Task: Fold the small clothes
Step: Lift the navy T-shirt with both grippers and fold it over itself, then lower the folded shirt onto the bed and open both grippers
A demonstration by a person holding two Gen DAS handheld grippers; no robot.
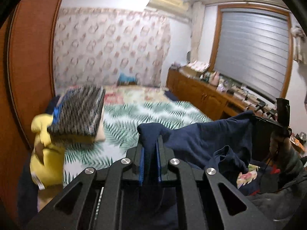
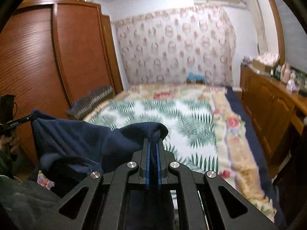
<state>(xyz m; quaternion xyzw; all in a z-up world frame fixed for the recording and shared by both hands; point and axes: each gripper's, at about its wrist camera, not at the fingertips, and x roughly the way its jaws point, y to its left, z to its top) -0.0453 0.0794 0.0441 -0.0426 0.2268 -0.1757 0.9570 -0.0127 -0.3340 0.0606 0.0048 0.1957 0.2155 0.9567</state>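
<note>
The left tool (image 1: 150, 142) and the right tool (image 2: 153, 141) each pinch an edge of the navy garment (image 1: 207, 140), which hangs stretched between them above the near end of the leaf-patterned bed (image 2: 172, 115).

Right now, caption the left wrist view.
Left gripper pinches navy garment stretched toward right gripper above leaf-print bedspread.
</note>
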